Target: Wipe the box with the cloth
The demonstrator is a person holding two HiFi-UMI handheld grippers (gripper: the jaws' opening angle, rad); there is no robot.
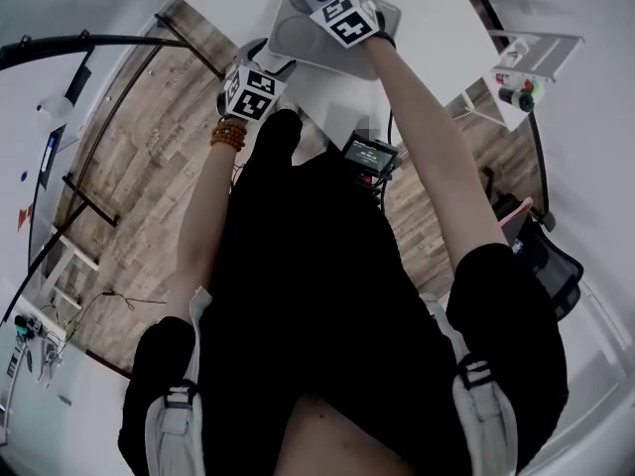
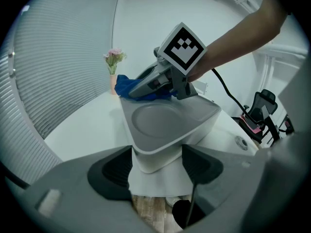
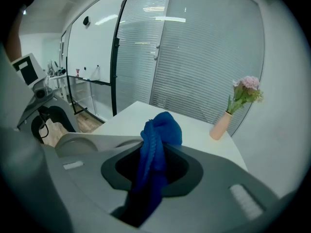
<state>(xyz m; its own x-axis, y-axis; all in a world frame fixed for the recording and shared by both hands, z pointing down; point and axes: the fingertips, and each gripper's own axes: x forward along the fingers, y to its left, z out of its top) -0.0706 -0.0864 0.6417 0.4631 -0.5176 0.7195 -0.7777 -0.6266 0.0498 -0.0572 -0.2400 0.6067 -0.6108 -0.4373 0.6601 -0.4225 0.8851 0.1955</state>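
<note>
Near: both bare forearms stretched forward, orange bead bracelet [image 1: 228,135] on left wrist. Left gripper [image 2: 155,166] clamped on near corner of white box with grey dished top [image 2: 167,125]. Box sitting at near corner of white tabletop [image 2: 82,125]. Right gripper [image 3: 151,171] angled down at box's far edge, pinching bunched blue cloth [image 3: 160,130], cloth against box top. Black-and-white square markers on both gripper cubes. Farther back on tabletop: small pink vase with pink flowers [image 3: 221,124], apart from box.
</note>
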